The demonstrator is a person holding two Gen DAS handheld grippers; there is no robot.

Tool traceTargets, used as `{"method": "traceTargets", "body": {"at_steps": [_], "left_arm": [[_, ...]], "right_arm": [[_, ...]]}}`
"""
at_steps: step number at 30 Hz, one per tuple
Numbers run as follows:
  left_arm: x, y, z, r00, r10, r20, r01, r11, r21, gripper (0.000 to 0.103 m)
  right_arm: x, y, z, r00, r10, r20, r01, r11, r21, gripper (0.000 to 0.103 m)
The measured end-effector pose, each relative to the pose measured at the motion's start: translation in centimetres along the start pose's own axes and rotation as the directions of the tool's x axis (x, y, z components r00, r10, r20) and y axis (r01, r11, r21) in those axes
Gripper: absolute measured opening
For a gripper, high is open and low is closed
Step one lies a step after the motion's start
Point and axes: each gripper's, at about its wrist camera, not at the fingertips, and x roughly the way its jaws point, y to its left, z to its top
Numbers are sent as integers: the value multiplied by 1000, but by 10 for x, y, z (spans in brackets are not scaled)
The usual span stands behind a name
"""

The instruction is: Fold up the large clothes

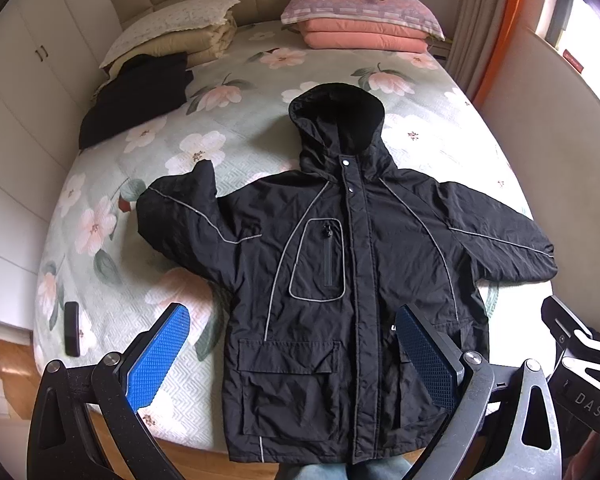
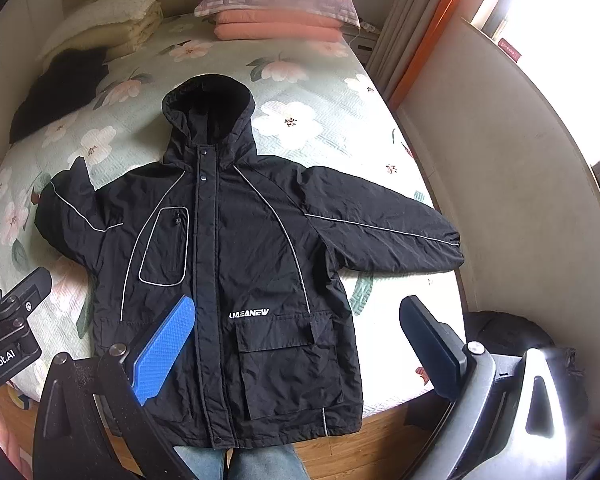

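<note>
Left gripper (image 1: 292, 352) above jacket (image 1: 340, 260) hem

Floral bedspread (image 1: 236, 128), stacked pillows (image 1: 360, 12), dark folded cloth (image 1: 140, 96), remote (image 1: 72, 328)

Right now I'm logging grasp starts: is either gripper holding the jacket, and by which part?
Nothing is held. The left gripper and right gripper are both open above the black jacket, which lies flat on the bed.

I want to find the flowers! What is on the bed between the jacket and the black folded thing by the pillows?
Only flowered bedspread lies between jacket and folded black cloth, in both views.
</note>
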Motion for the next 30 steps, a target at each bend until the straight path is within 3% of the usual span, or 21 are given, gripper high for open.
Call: {"method": "traceTargets", "body": {"at_steps": [30], "left_arm": [[17, 24, -3, 999, -13, -45, 11, 1000, -28, 103]], "right_arm": [[3, 12, -7, 1000, -3, -22, 4, 1000, 20, 102]]}}
